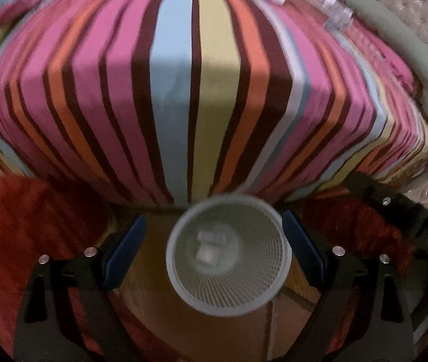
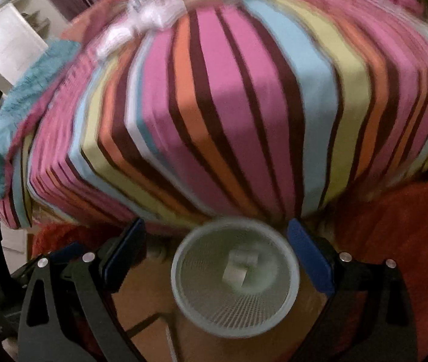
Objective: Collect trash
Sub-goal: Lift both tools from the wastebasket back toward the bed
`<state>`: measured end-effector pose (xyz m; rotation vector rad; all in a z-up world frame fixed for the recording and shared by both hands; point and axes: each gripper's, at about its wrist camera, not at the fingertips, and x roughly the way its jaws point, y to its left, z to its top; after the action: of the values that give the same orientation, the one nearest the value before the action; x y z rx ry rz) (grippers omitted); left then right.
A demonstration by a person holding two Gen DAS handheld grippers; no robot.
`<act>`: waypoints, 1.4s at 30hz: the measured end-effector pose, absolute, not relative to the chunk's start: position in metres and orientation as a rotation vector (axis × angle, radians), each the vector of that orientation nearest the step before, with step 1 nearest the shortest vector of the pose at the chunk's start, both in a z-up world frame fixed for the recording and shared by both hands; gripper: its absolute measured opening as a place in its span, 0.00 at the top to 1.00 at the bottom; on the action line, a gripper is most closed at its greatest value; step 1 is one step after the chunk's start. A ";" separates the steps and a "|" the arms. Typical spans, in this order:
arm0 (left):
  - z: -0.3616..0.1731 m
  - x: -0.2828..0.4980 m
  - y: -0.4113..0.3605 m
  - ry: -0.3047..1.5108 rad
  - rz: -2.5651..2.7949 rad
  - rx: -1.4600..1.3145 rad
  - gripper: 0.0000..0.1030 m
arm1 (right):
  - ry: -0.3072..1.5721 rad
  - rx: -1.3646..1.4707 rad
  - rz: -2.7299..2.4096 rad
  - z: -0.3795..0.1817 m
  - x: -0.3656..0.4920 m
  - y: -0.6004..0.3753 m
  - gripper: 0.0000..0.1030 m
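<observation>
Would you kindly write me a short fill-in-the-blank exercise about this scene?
1. The mesh wastebasket stands on the floor in front of a bed whose sheet is patterned with ____.
2. The left gripper and the right gripper both have their jaws ____.
3. The white trash inside the wastebasket lies at its ____.

Missing words: stripes; open; bottom

Left claw point(image 1: 214, 252) open over mesh bin point(image 1: 227, 255), trash point(image 1: 208, 246) inside.

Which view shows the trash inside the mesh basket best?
The right wrist view: the pale piece in the mesh basket has clearer edges there. The left wrist view shows it too, but more blurred.
</observation>
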<state>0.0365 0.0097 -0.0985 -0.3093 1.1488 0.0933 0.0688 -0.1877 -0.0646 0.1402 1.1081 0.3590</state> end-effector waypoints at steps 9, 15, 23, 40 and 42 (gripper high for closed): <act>-0.052 0.046 0.023 0.979 0.129 -0.275 0.14 | 0.900 0.145 0.340 -0.021 0.084 -0.198 0.12; -0.036 0.063 0.029 0.934 0.128 -0.256 0.14 | 0.865 0.140 0.326 -0.014 0.102 -0.203 0.12; -0.035 0.097 0.050 0.929 0.151 -0.284 0.14 | 0.869 0.130 0.299 -0.013 0.132 -0.208 0.12; -0.010 0.206 0.077 0.909 0.190 -0.311 0.14 | 0.830 0.099 0.258 0.012 0.221 -0.216 0.12; -0.008 0.222 0.080 0.910 0.187 -0.320 0.14 | 0.828 0.083 0.264 0.015 0.234 -0.212 0.12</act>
<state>0.2218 0.0804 -0.0079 -0.3203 0.9095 0.1870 0.2344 -0.2121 0.0148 0.0830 0.8276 0.2636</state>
